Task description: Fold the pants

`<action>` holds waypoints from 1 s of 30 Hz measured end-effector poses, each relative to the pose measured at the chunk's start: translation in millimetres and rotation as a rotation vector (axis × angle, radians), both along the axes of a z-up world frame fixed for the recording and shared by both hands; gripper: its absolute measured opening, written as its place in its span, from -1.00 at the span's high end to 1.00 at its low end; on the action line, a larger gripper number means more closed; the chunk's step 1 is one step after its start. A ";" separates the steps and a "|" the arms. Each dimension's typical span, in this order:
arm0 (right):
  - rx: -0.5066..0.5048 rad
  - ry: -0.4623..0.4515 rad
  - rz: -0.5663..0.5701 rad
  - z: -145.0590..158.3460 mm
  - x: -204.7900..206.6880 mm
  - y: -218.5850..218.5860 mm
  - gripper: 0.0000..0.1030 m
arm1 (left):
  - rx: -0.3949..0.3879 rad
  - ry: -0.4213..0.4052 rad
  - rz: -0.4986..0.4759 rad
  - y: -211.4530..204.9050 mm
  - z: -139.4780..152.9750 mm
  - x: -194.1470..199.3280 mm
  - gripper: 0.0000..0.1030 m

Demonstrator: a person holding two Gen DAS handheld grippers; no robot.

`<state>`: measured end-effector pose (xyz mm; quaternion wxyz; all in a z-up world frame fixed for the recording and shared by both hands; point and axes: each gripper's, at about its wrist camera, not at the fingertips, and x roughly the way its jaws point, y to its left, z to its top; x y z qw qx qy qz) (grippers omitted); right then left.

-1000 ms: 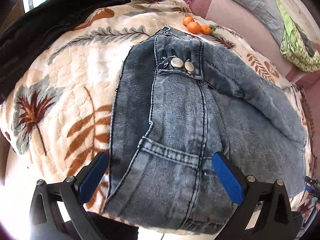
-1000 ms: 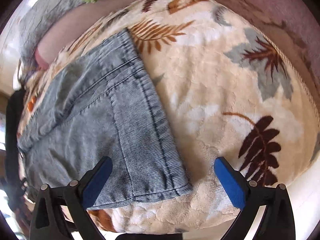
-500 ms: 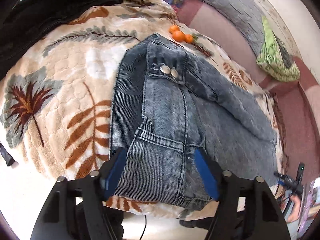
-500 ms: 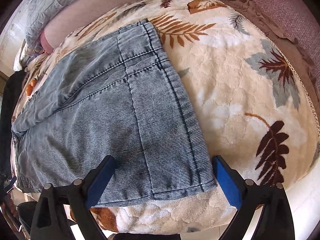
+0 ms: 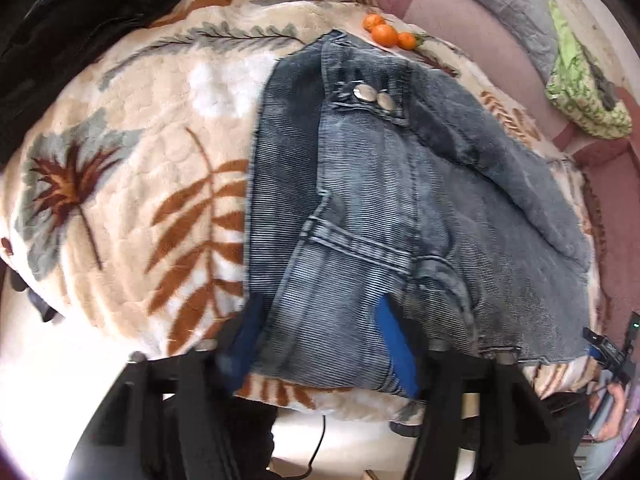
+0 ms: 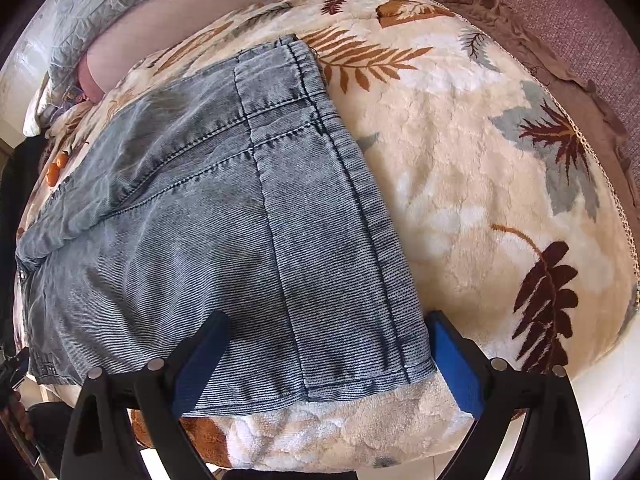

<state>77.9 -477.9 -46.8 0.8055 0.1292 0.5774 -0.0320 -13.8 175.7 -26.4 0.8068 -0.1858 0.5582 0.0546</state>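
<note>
Folded denim pants (image 5: 372, 208) lie flat on a cream blanket (image 5: 132, 184) printed with brown and grey leaves, spread over a bed. In the left wrist view the waistband end, marked by two metal buttons (image 5: 372, 95), points away from the camera toward three small oranges (image 5: 386, 34) resting on the blanket just beyond it. The garment's long axis runs across the bed from that waistband side to the hemmed end seen in the right wrist view, where the stitched hem edge (image 6: 352, 384) lies nearest the camera, near the blanket's front edge.

The left claw (image 5: 324, 348) points steeply down over the near edge of the pants, its blue pads (image 5: 394, 344) closing in, with a bunch of denim between them; whether they already press the cloth cannot be told. The right claw (image 6: 324, 356) stands wide, its blue pads (image 6: 456, 364) straddling the hem corner, the right pad just outside the cloth's side edge.

A green patterned cloth (image 5: 580, 92) lies well apart on the pink surface beyond the blanket. A dark garment (image 5: 80, 20) lies at the blanket's far left.
</note>
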 end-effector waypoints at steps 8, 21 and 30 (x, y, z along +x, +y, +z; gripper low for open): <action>-0.177 -0.021 0.096 29.7 -11.5 21.9 0.53 | 0.203 0.041 -0.092 -2.6 15.2 12.4 0.76; -0.253 -0.019 0.067 16.5 -29.5 6.1 -0.35 | 0.375 -0.062 -0.160 -9.7 42.1 -14.1 0.75; 0.044 -0.202 0.102 41.4 -4.5 14.9 -0.51 | 0.159 -0.106 -0.304 -83.8 43.7 38.5 0.01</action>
